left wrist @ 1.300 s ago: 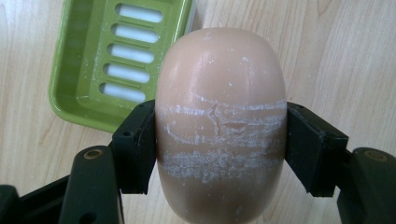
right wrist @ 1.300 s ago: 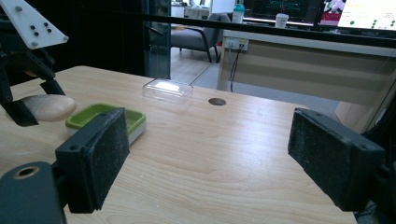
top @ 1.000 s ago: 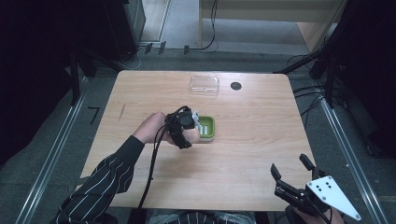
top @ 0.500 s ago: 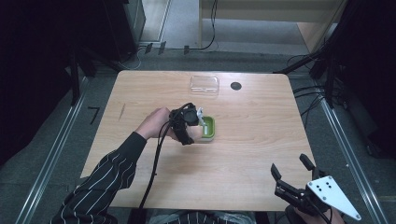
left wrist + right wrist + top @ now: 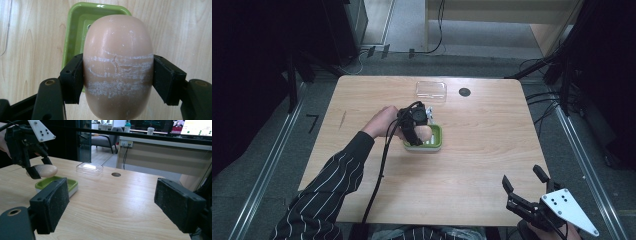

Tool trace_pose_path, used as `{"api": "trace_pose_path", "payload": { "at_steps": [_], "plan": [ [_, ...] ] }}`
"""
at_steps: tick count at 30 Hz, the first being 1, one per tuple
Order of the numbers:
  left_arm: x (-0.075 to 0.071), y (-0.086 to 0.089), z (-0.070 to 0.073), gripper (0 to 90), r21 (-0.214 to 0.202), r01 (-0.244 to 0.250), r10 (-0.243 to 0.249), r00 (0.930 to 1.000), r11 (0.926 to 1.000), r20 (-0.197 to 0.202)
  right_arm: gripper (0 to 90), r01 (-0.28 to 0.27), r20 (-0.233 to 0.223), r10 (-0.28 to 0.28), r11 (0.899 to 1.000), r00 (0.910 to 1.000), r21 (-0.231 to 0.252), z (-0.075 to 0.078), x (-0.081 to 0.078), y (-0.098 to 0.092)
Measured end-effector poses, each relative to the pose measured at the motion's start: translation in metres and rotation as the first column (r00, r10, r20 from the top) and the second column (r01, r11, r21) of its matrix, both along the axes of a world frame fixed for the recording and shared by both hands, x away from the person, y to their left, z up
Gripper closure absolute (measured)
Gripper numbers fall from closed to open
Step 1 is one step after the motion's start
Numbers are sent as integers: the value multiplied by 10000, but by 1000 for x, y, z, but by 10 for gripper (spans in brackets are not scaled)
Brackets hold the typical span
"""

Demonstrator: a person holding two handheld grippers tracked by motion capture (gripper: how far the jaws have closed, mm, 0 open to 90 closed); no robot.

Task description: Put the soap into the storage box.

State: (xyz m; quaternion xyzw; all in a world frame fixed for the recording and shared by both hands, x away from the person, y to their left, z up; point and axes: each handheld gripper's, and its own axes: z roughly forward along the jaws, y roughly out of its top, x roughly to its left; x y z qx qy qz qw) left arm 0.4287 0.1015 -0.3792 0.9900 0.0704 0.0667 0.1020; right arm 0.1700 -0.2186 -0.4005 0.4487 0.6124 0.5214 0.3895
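Grey carpet floor (image 5: 412,30), pale wooden cabinet (image 5: 512,10) beyond — dark surroundings, metal floor rails (image 5: 267,165)

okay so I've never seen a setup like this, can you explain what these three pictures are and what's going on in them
A person sits at a wooden table and works with a hand-held two-jaw gripper in each hand. The high view looks down on the table from above. The other two pictures come from cameras riding on the grippers, looking along their black jaws. The left gripper is shut on a pinkish soap bar, held over a green soap dish. The right gripper is open near the table's edge, holding nothing. A clear plastic lid lies near the far edge.
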Motion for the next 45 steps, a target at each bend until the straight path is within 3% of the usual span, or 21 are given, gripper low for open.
{"api": "trace_pose_path", "payload": {
  "at_steps": [1, 8, 13, 21, 45],
  "plan": [
    [1, -1, -1, 337, 150, 82, -81, 10000, 9999, -24, 132, -1, 8, 1, 10000, 10000, 0, 0, 0, 0],
    [7, -9, -7, 337, 122, 171, -170, 9998, 9998, -54, 132, 0, -7, 0, 10000, 10000, -4, 0, 0, 0],
    [14, -15, -16, 337, 407, 342, -341, 9994, 9986, -34, 132, 25, -18, -25, 10000, 10000, 26, 0, 0, 0],
    [19, -21, -23, 336, 534, 372, -372, 9993, 9979, -10, 132, 17, -19, -16, 10000, 10000, 33, 0, 0, 0],
    [33, -22, -40, 336, 989, 333, -319, 9994, 9945, -155, 132, 7, -7, -7, 10000, 10000, 34, 0, -1, -1]
  ]
}}
